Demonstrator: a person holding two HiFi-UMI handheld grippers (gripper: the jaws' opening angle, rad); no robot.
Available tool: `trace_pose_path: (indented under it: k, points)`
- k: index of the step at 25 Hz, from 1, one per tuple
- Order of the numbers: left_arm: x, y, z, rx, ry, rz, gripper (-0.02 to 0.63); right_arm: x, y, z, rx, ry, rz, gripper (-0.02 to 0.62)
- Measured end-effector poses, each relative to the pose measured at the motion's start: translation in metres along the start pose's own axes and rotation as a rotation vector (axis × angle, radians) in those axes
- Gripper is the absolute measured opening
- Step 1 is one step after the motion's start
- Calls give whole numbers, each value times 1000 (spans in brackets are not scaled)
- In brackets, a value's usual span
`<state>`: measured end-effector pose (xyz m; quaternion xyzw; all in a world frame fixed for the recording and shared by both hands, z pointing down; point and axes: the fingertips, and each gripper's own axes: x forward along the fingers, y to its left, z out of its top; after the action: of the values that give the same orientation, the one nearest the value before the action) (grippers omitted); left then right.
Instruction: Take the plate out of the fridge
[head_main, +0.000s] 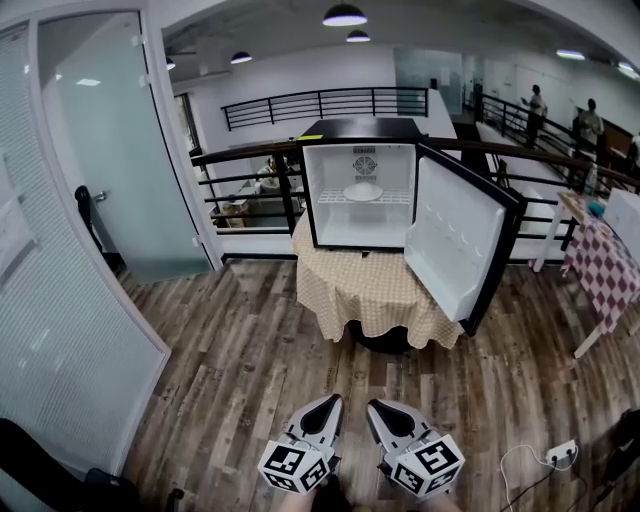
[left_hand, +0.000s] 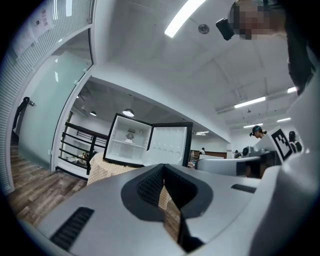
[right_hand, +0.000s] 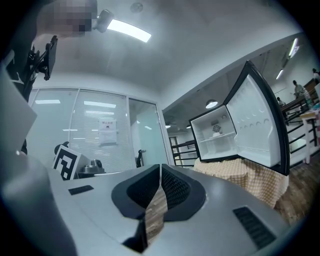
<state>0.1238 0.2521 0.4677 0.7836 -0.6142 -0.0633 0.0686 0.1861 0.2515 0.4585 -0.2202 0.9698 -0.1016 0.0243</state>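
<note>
Left tool: near, jaws together, empty. Far ahead, fridge on table; plate on its shelf, untouched. Right tool: jaws together, empty. Door already open; approach, grasp, removal all remain.

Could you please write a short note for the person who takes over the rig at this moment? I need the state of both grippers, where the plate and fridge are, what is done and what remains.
Left gripper: jaws together, holding nothing.
Right gripper: jaws together, holding nothing.
Both are held low over the wooden floor, well short of the fridge.
The mini fridge stands on a table with a checked cloth. Its door is swung open to the right.
The white plate sits on the wire shelf inside.
Done: the door is open.
Left: step up to the fridge, open a gripper, grip the plate and take it out.
</note>
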Motion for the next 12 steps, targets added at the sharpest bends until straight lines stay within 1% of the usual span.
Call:
trace_pose_path:
  k: [5,12]
  points:
    - [25,10,6,1,-10,-12,8,15,-17,15,12,-39,6,37]
    - [82,32,18,-2,-28,-67,8,49,-59,25,-1,-33,-47,37]
